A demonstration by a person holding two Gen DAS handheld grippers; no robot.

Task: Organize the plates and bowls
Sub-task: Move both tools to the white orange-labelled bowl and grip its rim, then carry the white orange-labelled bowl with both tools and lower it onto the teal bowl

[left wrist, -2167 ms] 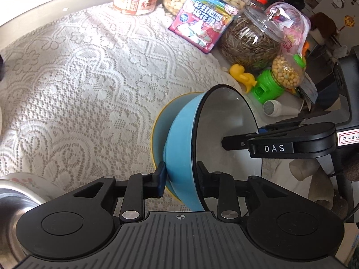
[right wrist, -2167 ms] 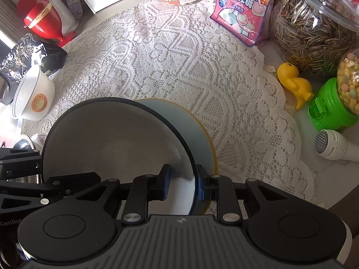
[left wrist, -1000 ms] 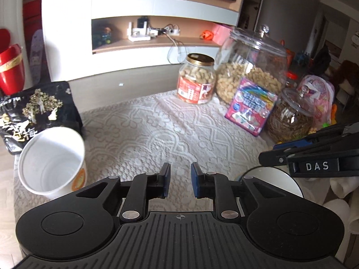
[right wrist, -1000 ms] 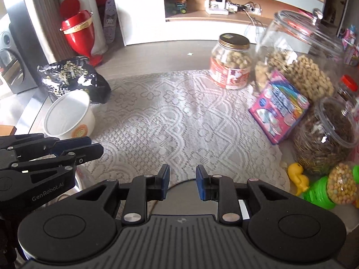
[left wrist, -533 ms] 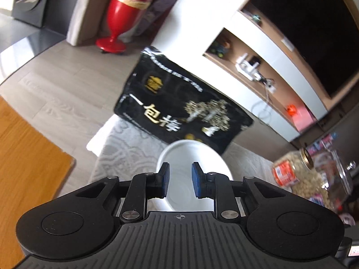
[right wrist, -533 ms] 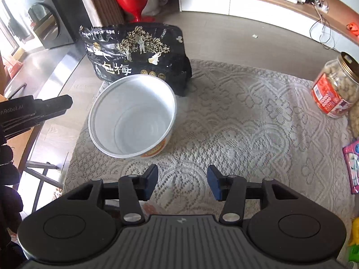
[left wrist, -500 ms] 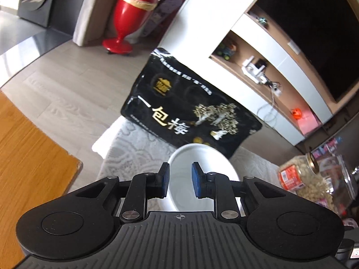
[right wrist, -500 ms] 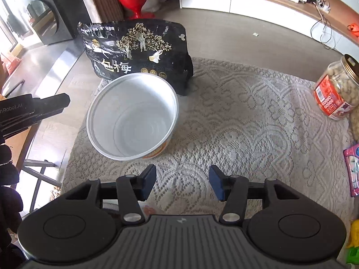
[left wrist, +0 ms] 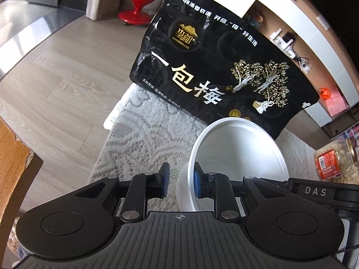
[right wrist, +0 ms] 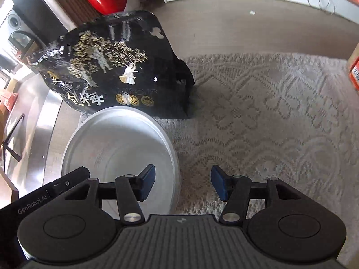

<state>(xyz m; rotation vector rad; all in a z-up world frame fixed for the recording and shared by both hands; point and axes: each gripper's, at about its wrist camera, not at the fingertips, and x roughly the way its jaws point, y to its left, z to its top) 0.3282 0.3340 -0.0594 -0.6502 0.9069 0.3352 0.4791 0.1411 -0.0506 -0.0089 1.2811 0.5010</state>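
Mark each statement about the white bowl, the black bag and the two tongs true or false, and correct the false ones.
1. The white bowl is empty. True.
2. The black bag stands behind the bowl. True.
3. The left tongs grip the bag. False: they straddle the bowl's rim, unclamped.
4. The right tongs are shut. False: they are open, astride the bowl's rim.
5. The bowl sits on bare wood. False: it rests on a lace tablecloth.

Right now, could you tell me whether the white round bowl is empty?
Empty: the white round bowl shows only bare white interior.
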